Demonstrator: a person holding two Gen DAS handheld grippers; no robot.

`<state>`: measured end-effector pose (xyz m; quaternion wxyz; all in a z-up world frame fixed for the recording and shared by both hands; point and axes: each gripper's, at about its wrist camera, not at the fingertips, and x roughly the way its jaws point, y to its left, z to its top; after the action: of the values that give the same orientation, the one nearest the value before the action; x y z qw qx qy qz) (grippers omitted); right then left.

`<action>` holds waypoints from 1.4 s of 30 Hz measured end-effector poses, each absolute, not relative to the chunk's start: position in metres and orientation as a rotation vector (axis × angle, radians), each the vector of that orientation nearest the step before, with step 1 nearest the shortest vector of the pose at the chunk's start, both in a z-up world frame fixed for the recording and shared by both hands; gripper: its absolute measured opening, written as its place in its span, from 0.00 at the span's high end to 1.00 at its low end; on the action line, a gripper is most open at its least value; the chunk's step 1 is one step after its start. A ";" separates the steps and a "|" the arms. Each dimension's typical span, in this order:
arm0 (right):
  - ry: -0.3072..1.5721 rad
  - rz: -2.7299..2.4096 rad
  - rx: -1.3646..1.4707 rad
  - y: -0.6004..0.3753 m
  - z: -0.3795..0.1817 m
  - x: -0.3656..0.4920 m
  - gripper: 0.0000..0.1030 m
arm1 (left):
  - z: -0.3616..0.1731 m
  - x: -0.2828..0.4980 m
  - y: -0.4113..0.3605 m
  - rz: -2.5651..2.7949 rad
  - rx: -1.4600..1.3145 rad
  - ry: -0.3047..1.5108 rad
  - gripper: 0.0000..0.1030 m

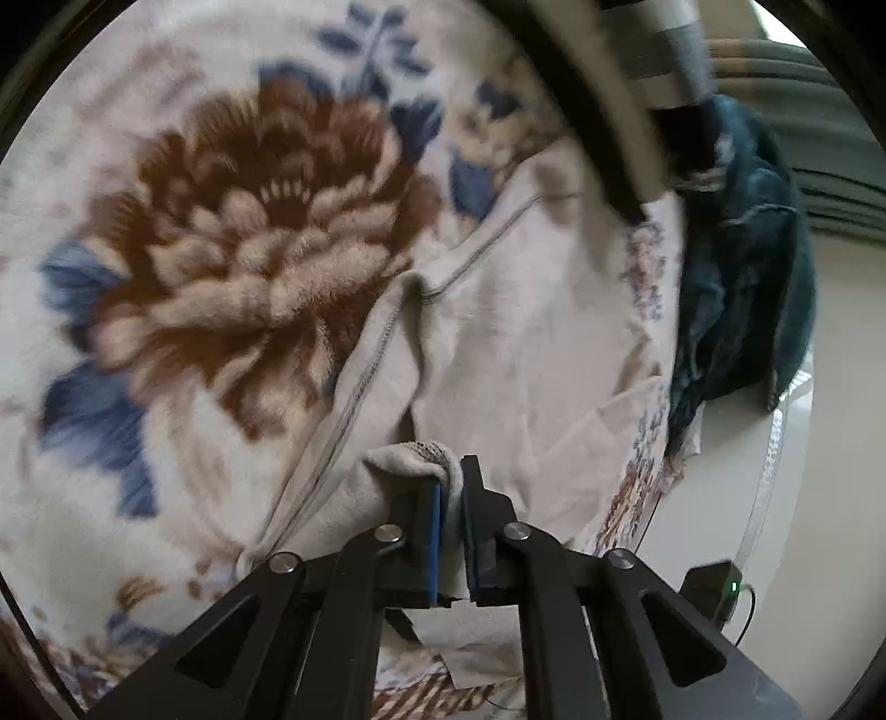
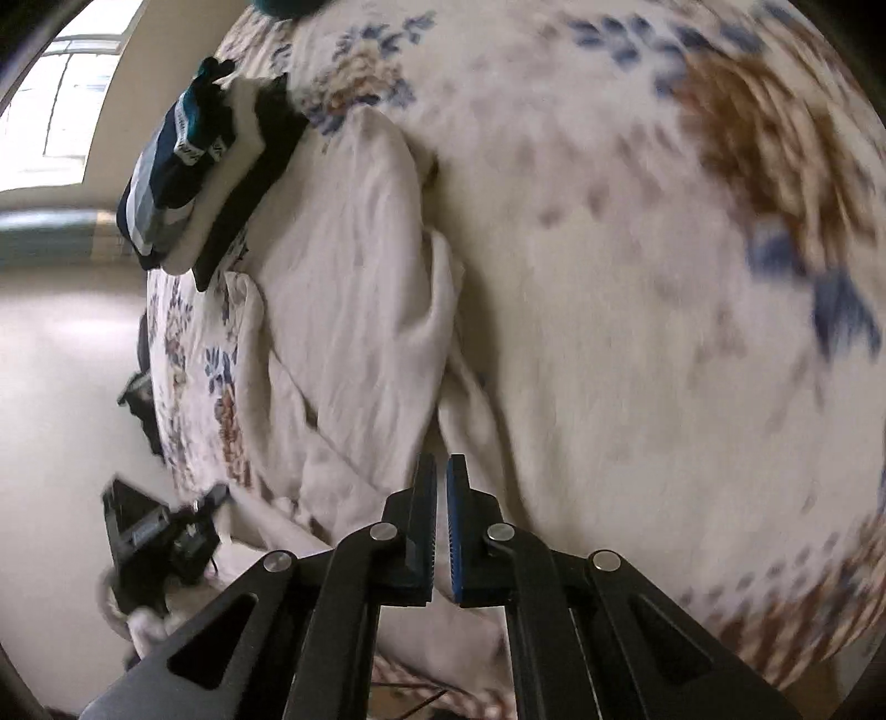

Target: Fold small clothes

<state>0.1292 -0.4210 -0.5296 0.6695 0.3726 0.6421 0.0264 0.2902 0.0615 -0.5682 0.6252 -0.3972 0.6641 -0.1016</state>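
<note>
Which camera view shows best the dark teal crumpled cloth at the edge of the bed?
The left wrist view shows it best: the dark teal crumpled cloth is large at the right, beside the cream garment, with its folds visible. The right wrist view shows only a small teal piece at the top edge.

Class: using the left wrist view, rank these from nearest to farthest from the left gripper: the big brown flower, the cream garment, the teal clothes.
1. cream garment, pinched in the left gripper.
2. big brown flower, printed on the blanket, upper left.
3. teal clothes, heaped at far right.
</note>
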 end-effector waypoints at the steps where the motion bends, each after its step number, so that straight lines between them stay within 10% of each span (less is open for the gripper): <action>1: 1.464 0.066 0.800 -0.420 -0.527 0.133 0.95 | -0.573 0.288 0.060 -0.242 -0.930 1.534 0.94; 3: 1.507 0.121 0.687 -0.411 -0.523 0.131 0.88 | -0.571 0.283 0.060 -0.249 -0.912 1.542 0.88; 6: 1.612 0.149 0.555 -0.396 -0.529 0.113 0.49 | -0.559 0.268 0.065 -0.237 -0.878 1.526 0.67; 8: 1.685 0.145 0.590 -0.391 -0.539 0.094 0.49 | -0.551 0.255 0.073 -0.205 -0.892 1.520 0.52; 16: 1.784 0.187 1.037 -0.369 -0.606 0.048 0.48 | -0.572 0.247 0.063 -0.174 -0.954 1.611 0.52; 18: 1.782 0.171 1.015 -0.364 -0.608 0.055 0.64 | -0.576 0.255 0.054 -0.158 -0.966 1.615 0.56; 20: 1.777 0.170 1.020 -0.364 -0.603 0.060 0.91 | -0.575 0.268 0.044 -0.184 -0.959 1.607 0.98; 24: 1.687 0.163 1.115 -0.371 -0.582 0.081 0.93 | -0.562 0.296 0.038 -0.204 -0.912 1.548 0.97; 32: 1.389 0.146 1.393 -0.411 -0.558 0.150 0.90 | -0.569 0.325 0.079 -0.127 -1.023 1.465 0.91; 35: 1.371 0.106 1.276 -0.419 -0.549 0.161 0.57 | -0.562 0.325 0.099 -0.113 -1.058 1.414 0.66; 42: 1.413 0.112 0.876 -0.423 -0.527 0.156 0.55 | -0.537 0.319 0.091 -0.158 -0.715 1.427 0.60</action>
<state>0.1562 -0.4234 -0.5270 0.6725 0.3890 0.6277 0.0497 0.3187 0.0906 -0.5369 0.6955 -0.3203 0.6393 -0.0707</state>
